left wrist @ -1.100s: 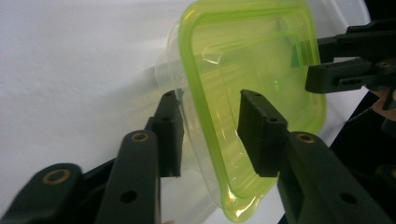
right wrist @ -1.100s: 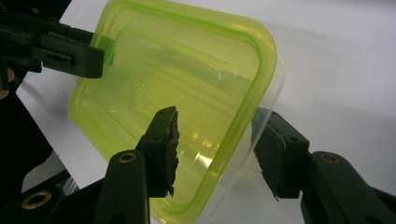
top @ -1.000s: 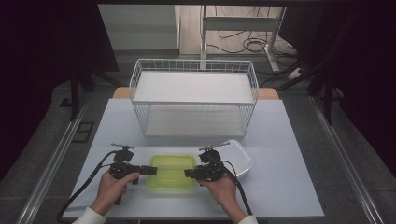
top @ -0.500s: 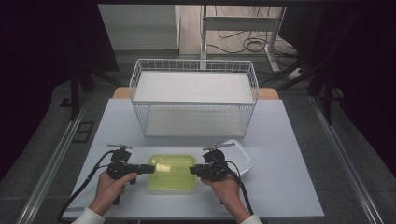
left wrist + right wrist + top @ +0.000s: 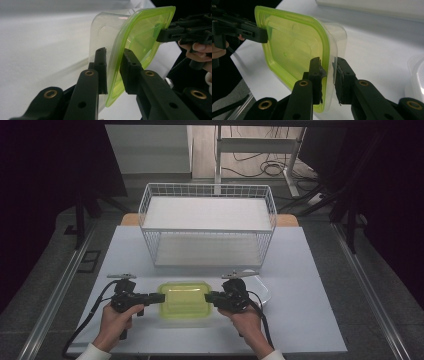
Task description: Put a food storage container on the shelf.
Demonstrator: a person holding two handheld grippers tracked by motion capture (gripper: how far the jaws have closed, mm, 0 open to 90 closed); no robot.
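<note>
A clear plastic box with a lime-green lid is near the table's front edge, between my two grippers. My left gripper grips its left rim, and its jaws have just been closing. In the left gripper view the pads clamp the lid's edge, one jaw above the rim and one below. My right gripper holds the opposite rim, its jaws also having just closed in. The right gripper view has its fingers pinching the green lid and the clear wall.
A white wire basket with two shelves stands behind the box at the table's middle. A clear plastic tub lies just right of my right hand. The white table ends close to the person's forearms.
Both grippers' jaws have narrowed onto the box's rims. The right hand has risen slightly and the box sits a little higher in the high view.
</note>
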